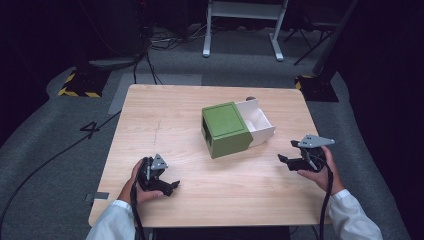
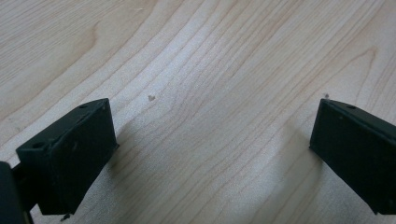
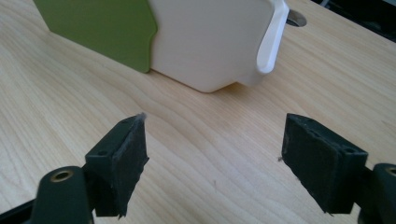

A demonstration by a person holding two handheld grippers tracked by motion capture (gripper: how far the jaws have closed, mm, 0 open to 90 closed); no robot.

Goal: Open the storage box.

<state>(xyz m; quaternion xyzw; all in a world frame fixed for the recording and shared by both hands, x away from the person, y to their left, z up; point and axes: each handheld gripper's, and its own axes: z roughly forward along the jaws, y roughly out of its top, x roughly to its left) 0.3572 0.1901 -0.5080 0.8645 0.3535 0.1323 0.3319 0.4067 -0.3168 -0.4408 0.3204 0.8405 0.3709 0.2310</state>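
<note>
Both grippers are seen in the high view resting low over the wooden table (image 1: 200,200): the left gripper (image 1: 172,187) near the front left, the right gripper (image 1: 288,151) just right of the green box (image 1: 226,129), whose white drawer (image 1: 257,121) is pulled out. Bare wood is framed between widely parted jaws in the left gripper view. Released, empty jaws are shown facing the drawer (image 3: 210,42) in the right gripper view.
</note>
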